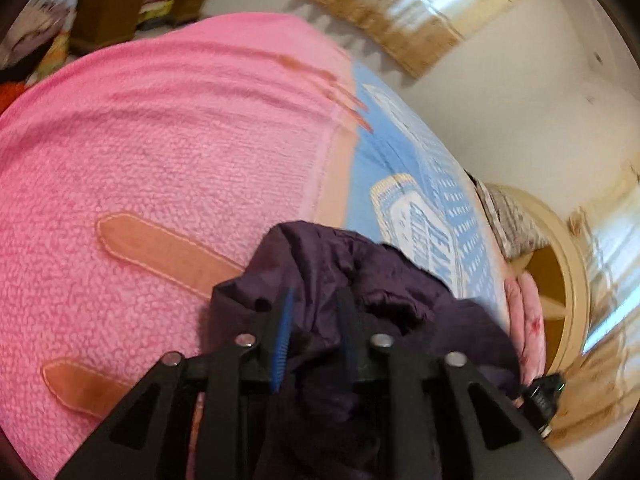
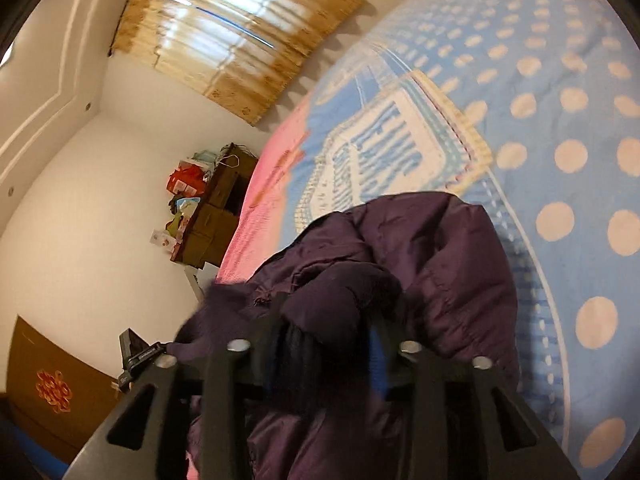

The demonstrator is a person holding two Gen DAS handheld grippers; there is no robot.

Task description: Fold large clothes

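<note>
A dark purple padded jacket (image 1: 340,264) hangs bunched from both grippers above the bed. My left gripper (image 1: 316,308) is shut on a fold of the jacket, its blue-padded fingers (image 1: 283,332) pinching the fabric. In the right wrist view the same jacket (image 2: 420,248) drapes over my right gripper (image 2: 328,320), which is shut on another bunch of it. The fabric hides most of the right fingertips. The jacket is lifted off the bedding.
The bed carries a pink fleece blanket (image 1: 160,160) with orange patches and a blue dotted sheet (image 2: 560,120). A curtained window (image 2: 240,32), a brown shelf with clutter (image 2: 216,208), a wooden cabinet (image 2: 52,392) and a round wooden stool (image 1: 560,280) stand around it.
</note>
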